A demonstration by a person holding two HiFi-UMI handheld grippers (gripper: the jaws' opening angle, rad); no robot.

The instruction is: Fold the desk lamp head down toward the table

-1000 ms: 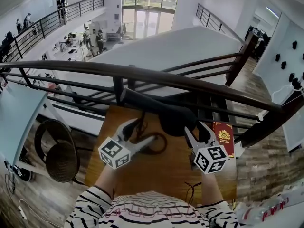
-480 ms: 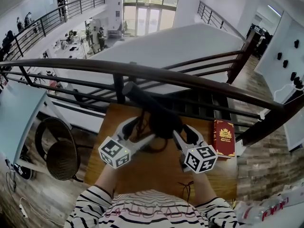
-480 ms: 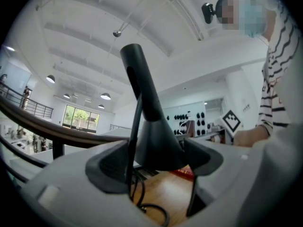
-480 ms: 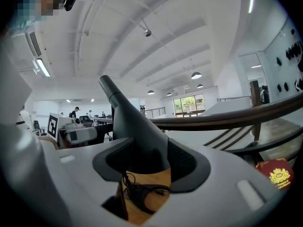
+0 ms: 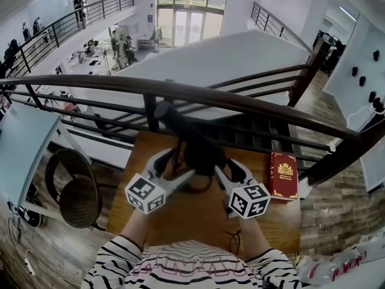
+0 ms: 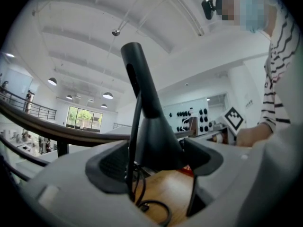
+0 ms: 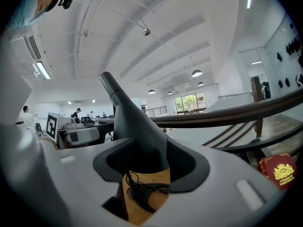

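A black desk lamp (image 5: 180,128) stands at the back of the wooden desk (image 5: 180,221), its slim arm slanting up and away to the left. My left gripper (image 5: 170,160) is shut on the lamp's thick lower cone (image 6: 154,136), with the lamp cable pinched along one pad. My right gripper (image 5: 231,168) comes in from the right. Its jaws are closing, and the same dark body (image 7: 137,136) fills the gap between its pads. The lamp's foot is hidden behind both grippers.
A dark handrail (image 5: 198,98) runs just behind the desk, close to the lamp's top. A red book (image 5: 283,174) lies at the desk's right edge. The lamp's cable (image 7: 142,193) coils on the wood under the jaws. A round chair (image 5: 72,194) stands to the left.
The right gripper has moved left and down onto the lamp. The lamp's dark upper part, earlier spread to the right, now sits narrower between the two grippers. The left gripper has stayed put.
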